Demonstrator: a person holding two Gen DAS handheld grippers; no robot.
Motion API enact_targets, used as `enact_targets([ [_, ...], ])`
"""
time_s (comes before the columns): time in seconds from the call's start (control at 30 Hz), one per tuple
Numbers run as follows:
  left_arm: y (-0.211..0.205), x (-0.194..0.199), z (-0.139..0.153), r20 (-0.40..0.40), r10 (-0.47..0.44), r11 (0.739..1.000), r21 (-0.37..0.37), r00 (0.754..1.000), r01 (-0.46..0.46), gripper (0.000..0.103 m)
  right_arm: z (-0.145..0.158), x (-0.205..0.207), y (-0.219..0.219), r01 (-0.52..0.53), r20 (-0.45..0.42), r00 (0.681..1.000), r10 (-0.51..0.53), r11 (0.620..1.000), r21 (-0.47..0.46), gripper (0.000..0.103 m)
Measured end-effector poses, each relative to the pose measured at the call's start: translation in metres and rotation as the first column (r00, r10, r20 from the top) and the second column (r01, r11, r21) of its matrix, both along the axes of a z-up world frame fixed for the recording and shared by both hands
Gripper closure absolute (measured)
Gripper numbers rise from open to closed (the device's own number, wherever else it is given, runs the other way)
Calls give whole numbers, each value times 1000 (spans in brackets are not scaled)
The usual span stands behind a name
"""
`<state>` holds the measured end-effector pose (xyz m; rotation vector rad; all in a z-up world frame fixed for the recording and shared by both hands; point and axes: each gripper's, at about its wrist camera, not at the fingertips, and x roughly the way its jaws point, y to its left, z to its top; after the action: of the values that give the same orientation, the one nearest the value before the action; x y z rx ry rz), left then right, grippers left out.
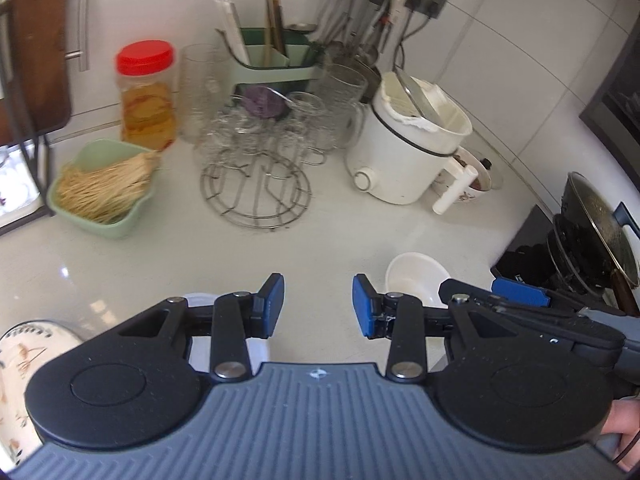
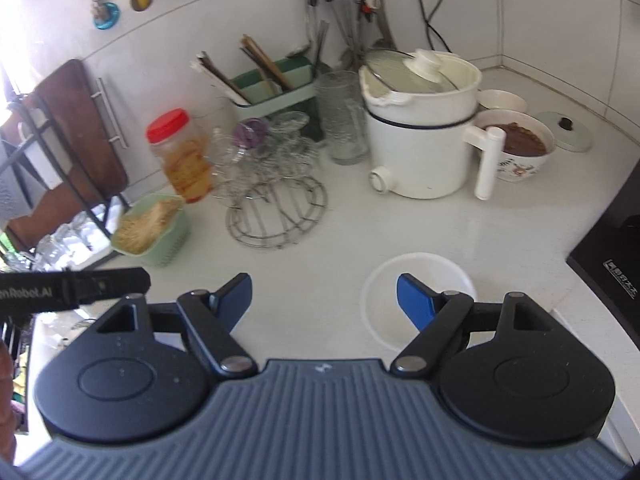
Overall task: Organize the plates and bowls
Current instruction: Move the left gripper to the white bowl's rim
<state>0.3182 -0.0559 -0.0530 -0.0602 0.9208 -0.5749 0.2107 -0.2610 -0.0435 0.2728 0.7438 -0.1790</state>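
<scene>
A white bowl (image 2: 384, 304) sits upright and empty on the white counter, seen in the left wrist view as a white bowl (image 1: 412, 276) at centre right. My right gripper (image 2: 326, 300) is open wide; its right finger hangs over the bowl's inside and its left finger is out over bare counter. It also shows as the right gripper (image 1: 484, 290) at the bowl's right edge. My left gripper (image 1: 319, 306) is open with a narrower gap, nothing between its pads, just left of the bowl. A flower-patterned dish (image 1: 24, 360) lies at the lower left, partly hidden.
Behind stand a white electric pot (image 2: 420, 140), a wire rack of glasses (image 2: 276, 192), a red-lidded jar (image 2: 180, 156), a green basket (image 2: 148, 232) and a bowl of brown food (image 2: 520, 148). A black cooktop (image 2: 608, 272) borders the right, with a wok (image 1: 596, 232) on it.
</scene>
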Motion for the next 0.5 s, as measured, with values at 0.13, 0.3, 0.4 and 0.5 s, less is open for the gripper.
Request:
enact_targets([
  [0.13,-20,8,-14,-6,-9,1000,19,1000,9,60,-15,-2,-18,31,1,1000,-31,1000,-3,22],
  [0.3,-42,15,-38,-39,-24,999,40,999,25,60,-33,-5,-40,51,0,999,-51,999,-4,22],
  [0.4,-55,17,-52,-58,-27,999,45,998,29,60,-42,-7,-50,60,-6,998,-60,998,-6,22],
  [0.5,-67,19,-64,-68,-27,999,38,997,30,60,-50,-11,-62,70,-2,998,-70,997,-17,22],
])
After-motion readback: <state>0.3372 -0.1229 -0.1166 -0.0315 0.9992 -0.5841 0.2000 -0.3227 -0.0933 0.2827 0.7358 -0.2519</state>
